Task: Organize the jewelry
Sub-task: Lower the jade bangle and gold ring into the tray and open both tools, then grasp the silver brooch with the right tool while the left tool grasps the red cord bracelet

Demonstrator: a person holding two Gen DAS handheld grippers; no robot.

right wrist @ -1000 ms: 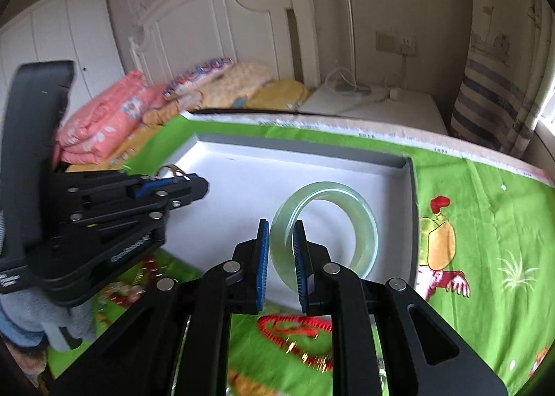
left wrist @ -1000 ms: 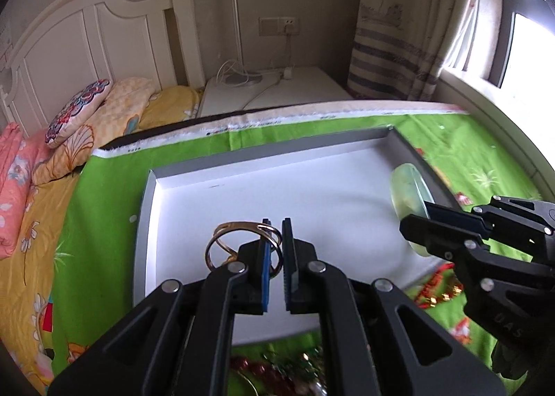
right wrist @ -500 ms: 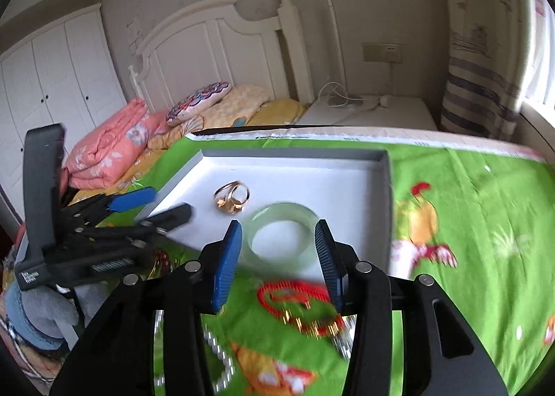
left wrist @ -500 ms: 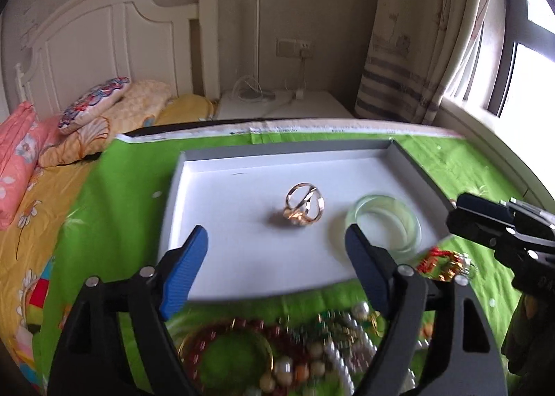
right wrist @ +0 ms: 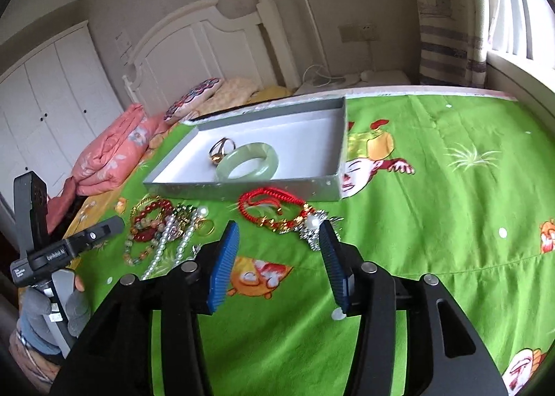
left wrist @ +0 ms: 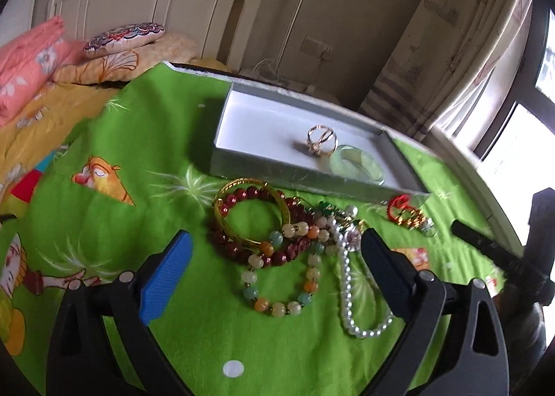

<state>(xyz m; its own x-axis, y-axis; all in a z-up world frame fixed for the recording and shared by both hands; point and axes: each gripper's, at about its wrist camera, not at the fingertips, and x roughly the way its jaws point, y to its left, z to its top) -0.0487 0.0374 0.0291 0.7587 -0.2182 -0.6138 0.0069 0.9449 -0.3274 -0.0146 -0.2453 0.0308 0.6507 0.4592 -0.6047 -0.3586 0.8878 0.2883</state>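
A grey box lid tray (left wrist: 298,184) (right wrist: 242,187) lies on the green sheet. In it are a gold ring (left wrist: 322,140) (right wrist: 222,149) and a pale green jade bangle (left wrist: 357,163) (right wrist: 248,161). In front of the tray lies a pile of jewelry: a dark red bead bracelet with a gold bangle (left wrist: 251,219), a mixed bead bracelet (left wrist: 277,292) and a pearl strand (left wrist: 350,292). A red cord bracelet with a gold charm (right wrist: 274,205) (left wrist: 404,210) lies to the right. My left gripper (left wrist: 277,278) is open above the pile. My right gripper (right wrist: 277,264) is open behind the red bracelet.
The green cartoon sheet (right wrist: 433,187) covers the bed. Pink folded bedding (right wrist: 111,156) and pillows (left wrist: 123,36) lie at the left by the white headboard (right wrist: 208,38). A curtain and window (left wrist: 485,66) are at the right.
Both grippers let go of the ring and the bangle in the tray, opened, and pulled back toward me; they now hover over the jewelry in front of the tray.
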